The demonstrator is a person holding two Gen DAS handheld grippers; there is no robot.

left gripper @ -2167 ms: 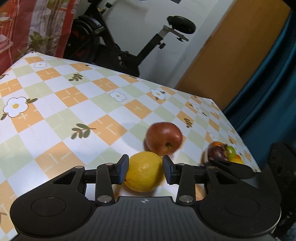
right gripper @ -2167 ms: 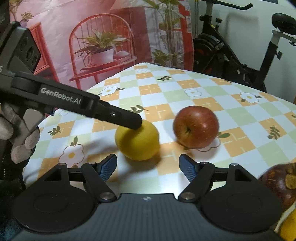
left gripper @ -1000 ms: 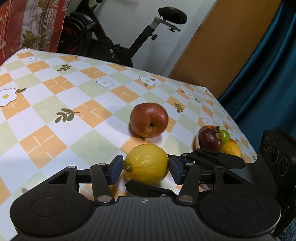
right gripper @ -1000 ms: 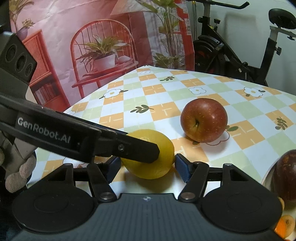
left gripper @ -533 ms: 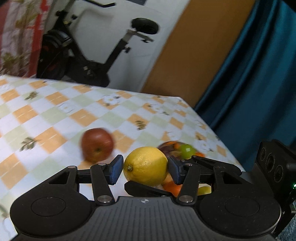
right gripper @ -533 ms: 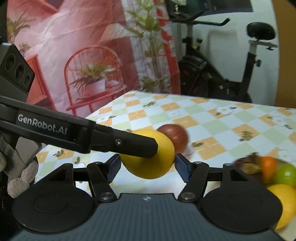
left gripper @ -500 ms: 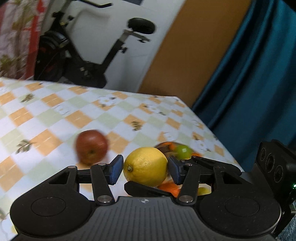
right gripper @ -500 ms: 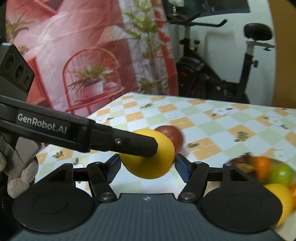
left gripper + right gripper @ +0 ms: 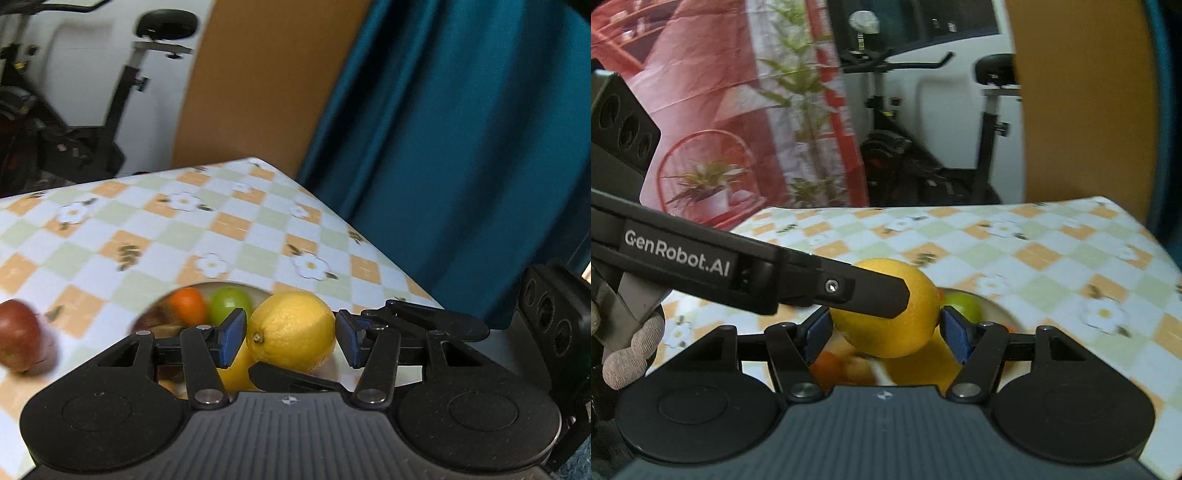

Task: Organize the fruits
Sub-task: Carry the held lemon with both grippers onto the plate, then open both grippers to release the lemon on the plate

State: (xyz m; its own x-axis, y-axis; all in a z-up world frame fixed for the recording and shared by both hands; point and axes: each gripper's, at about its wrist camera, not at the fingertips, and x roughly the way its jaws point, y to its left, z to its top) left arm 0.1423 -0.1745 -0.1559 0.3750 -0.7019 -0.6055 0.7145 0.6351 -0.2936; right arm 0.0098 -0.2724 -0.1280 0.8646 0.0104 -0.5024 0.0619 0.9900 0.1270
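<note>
Apple (image 9: pixel 18 339) now left behind on the worktop (image 9: pixel 258 236), while left claw (image 9: pixel 290 338) and right claw (image 9: pixel 886 330), both clamped on the lemon (image 9: pixel 291 330), have carried it over the fruit plate (image 9: pixel 1001 310), so release comes next.

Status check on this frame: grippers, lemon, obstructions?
Left gripper and right gripper both clamped on lemon. Lemon airborne over fruit plate. Apple on table, clear of path.
</note>
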